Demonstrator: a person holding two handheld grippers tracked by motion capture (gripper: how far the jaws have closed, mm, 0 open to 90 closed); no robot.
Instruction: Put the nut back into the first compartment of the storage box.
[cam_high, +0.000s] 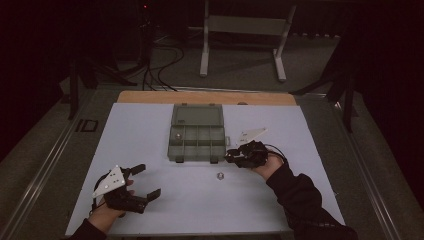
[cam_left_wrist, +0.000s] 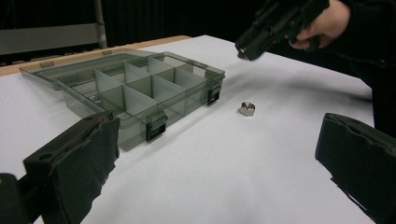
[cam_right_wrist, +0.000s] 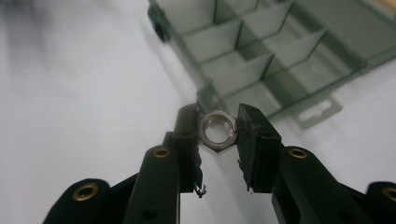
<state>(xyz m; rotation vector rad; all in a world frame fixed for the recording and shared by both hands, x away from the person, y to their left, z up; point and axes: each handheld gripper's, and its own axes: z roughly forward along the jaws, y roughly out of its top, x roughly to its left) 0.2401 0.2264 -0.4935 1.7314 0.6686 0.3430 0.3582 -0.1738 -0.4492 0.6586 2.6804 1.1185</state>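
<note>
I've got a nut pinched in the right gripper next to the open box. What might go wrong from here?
1. The right gripper holds the nut only at its jaw tips, so it may slip or twist out before reaching the box.
2. The compartments are narrow with thin dividers; a release from height might bounce it into the wrong one.
3. A second nut lies loose on the table and is easily knocked.
</note>
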